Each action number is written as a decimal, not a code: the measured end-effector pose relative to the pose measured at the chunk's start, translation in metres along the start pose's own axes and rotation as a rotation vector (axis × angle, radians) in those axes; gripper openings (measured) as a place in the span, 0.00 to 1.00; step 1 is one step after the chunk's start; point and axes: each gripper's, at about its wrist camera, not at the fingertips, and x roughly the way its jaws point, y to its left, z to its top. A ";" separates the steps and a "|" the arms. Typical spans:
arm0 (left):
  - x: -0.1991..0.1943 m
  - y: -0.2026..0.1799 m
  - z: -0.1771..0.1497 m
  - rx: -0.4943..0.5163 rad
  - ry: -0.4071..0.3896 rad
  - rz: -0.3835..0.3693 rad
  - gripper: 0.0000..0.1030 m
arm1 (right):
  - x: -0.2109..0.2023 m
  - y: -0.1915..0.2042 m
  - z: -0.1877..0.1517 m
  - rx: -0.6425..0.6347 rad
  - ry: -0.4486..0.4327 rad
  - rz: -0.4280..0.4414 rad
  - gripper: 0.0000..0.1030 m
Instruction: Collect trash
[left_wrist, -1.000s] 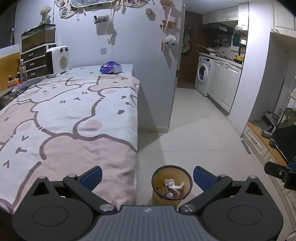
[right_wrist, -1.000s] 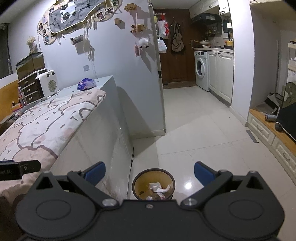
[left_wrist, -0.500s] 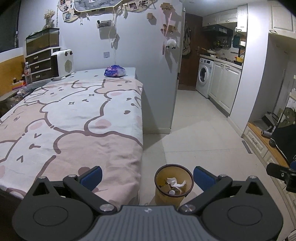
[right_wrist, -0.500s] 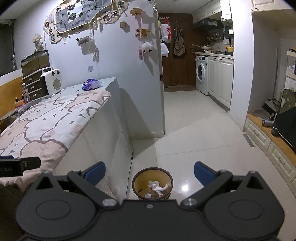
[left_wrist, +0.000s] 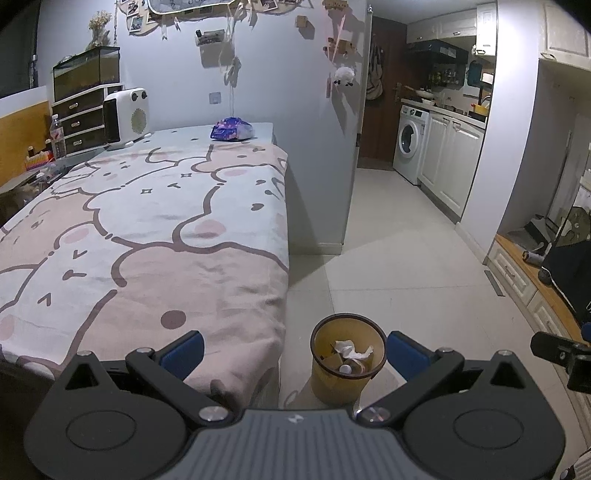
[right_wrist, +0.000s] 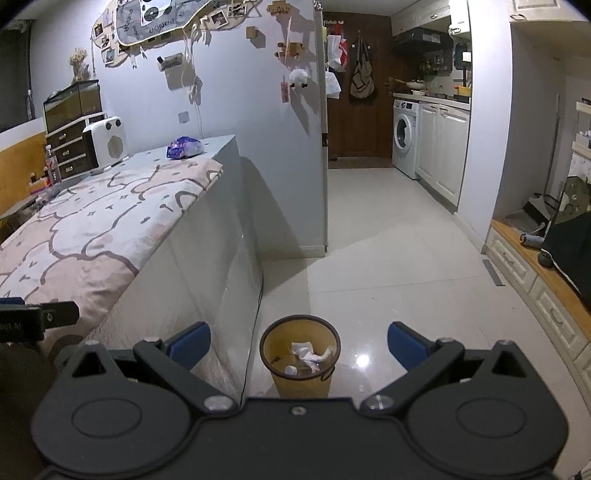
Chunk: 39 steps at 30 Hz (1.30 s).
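Observation:
A yellow-brown waste bin stands on the tiled floor by the bed's corner. Crumpled white tissue and a small bottle lie inside it. My left gripper is open with nothing between its blue pads, held above the bed's foot edge and the bin. My right gripper is open too and holds nothing, the bin showing between its fingers. A purple wrapper bag lies on the pale surface beyond the blanket's far end, by the wall.
The bed with a pink and white cartoon blanket fills the left. A white heater and drawers stand behind it. Tiled floor leads to a kitchen with a washing machine. A low wooden bench runs along the right.
Both grippers have drawn back and risen a little, so more of the bed and wall shows. The bin sits slightly farther off. Both stay open.

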 end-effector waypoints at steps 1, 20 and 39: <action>0.000 0.000 0.000 0.001 0.002 -0.001 1.00 | 0.001 0.000 -0.001 0.000 0.003 -0.002 1.00; 0.000 -0.002 -0.006 0.007 0.025 -0.001 1.00 | 0.001 0.000 -0.001 0.009 0.010 -0.021 1.00; 0.000 -0.001 -0.008 0.007 0.029 0.000 1.00 | 0.001 -0.001 -0.001 0.015 0.015 -0.023 1.00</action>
